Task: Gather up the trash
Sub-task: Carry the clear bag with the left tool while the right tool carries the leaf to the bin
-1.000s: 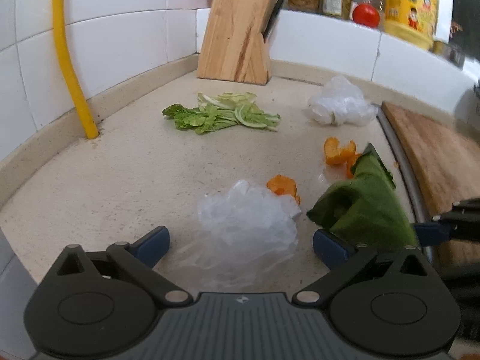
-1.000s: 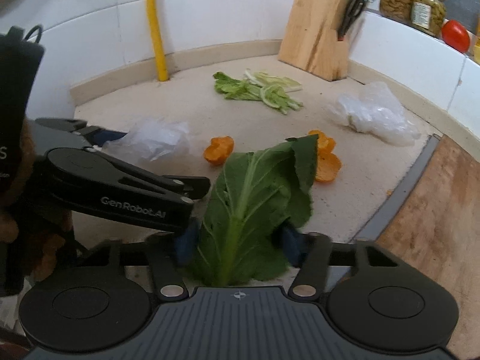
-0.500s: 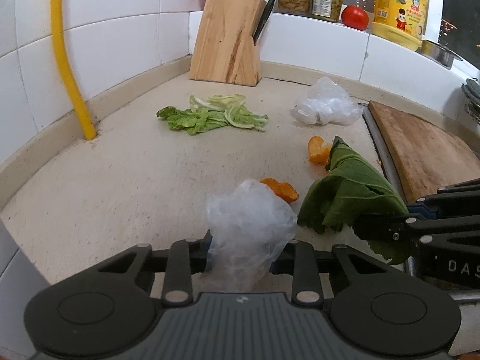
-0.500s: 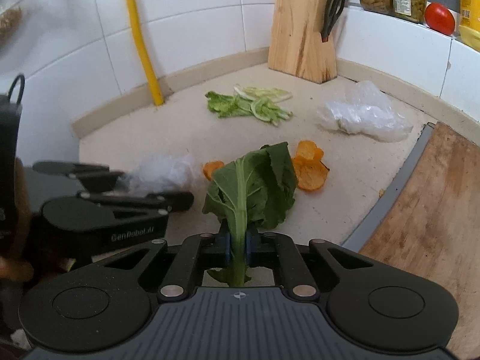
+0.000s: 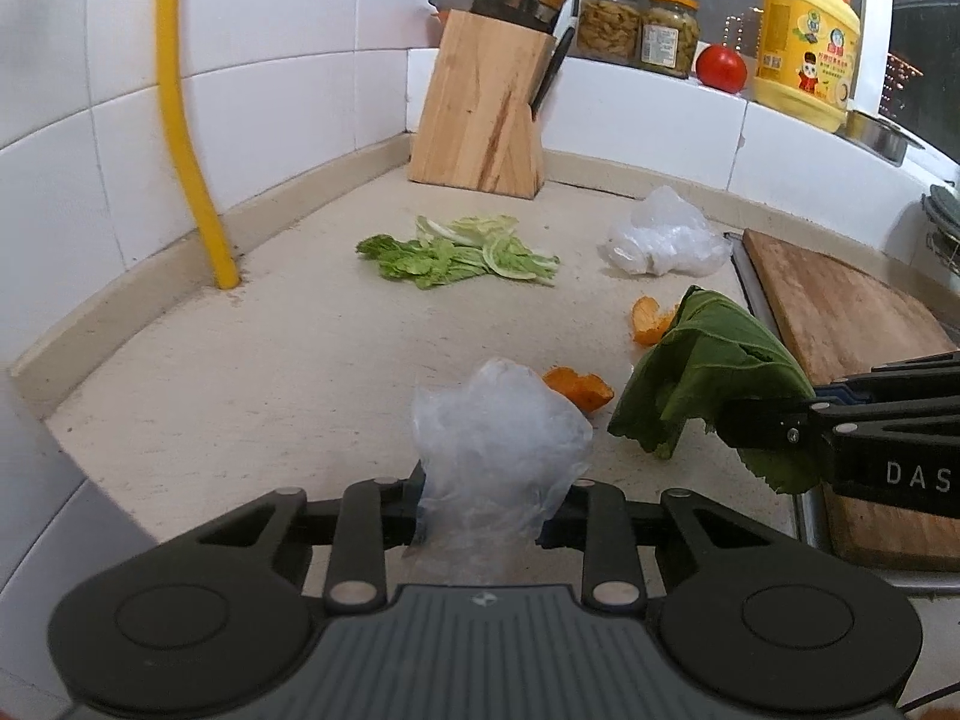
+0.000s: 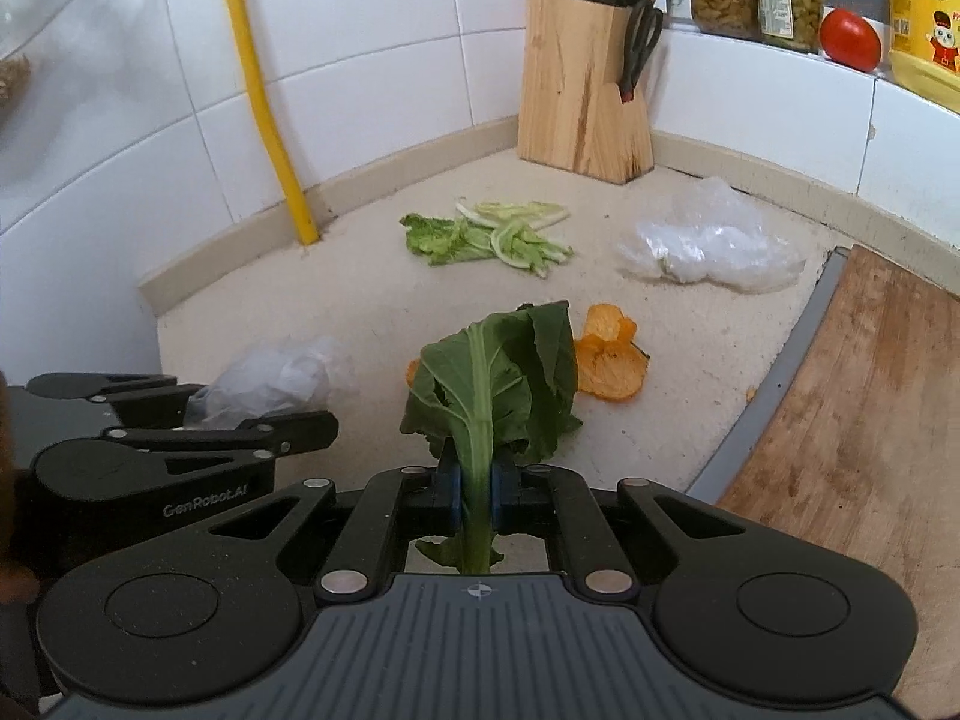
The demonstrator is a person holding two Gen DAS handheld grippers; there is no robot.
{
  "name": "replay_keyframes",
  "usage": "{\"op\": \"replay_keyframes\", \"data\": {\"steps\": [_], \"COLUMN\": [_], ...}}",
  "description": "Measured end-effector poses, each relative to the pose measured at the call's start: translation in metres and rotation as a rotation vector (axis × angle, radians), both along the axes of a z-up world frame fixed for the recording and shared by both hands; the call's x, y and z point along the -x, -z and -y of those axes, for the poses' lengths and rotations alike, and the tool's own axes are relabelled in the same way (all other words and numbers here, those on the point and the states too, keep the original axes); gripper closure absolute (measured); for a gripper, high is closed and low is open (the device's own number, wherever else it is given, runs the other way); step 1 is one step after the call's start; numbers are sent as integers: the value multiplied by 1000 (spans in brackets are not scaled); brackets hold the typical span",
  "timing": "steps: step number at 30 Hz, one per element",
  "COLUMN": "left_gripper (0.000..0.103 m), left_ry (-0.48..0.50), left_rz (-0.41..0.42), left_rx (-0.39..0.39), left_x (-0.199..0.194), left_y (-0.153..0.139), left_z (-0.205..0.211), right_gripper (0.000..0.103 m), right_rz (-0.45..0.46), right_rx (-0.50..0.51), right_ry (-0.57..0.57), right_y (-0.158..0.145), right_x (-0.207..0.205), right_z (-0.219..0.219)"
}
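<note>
My left gripper [image 5: 480,501] is shut on a crumpled clear plastic bag [image 5: 498,432] and holds it above the beige counter [image 5: 252,372]. My right gripper [image 6: 474,489] is shut on the stalk of a dark green leaf [image 6: 498,378], also lifted; the leaf also shows in the left wrist view [image 5: 708,372]. Orange peels [image 6: 609,354] lie on the counter beyond the leaf. A pile of pale lettuce scraps [image 6: 492,237] lies further back. A second clear plastic bag [image 6: 708,240] lies at the back right.
A wooden knife block [image 5: 480,111] stands in the far corner. A wooden cutting board [image 6: 852,408] lies on the right. Jars, a tomato [image 5: 720,67] and a yellow bottle [image 5: 804,39] stand on the tiled ledge. A yellow pipe [image 5: 192,132] runs down the left wall.
My left gripper closed on the plastic bag and lifted it. My right gripper tightened on the leaf stalk and raised it off the counter. Both grippers pulled back and up.
</note>
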State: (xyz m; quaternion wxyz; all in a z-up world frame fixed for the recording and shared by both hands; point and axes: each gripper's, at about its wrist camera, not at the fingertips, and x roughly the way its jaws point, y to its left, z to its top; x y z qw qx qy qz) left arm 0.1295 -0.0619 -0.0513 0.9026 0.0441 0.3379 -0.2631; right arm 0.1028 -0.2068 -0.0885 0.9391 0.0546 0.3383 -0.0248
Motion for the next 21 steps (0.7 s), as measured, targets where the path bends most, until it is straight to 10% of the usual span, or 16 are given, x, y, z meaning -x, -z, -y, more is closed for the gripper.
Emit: {"op": "replay_keyframes", "data": {"steps": [21], "left_gripper": [80], "left_ry": [-61], "left_rz": [32], "left_rx": [17], "left_x": [21], "left_y": [-14], "left_z": [-53], "right_gripper": [91], "right_rz": [27], "right_rx": [18], "right_ry": [-63], "right_y": [-12], "right_x": [-3], "right_z": [-54]}}
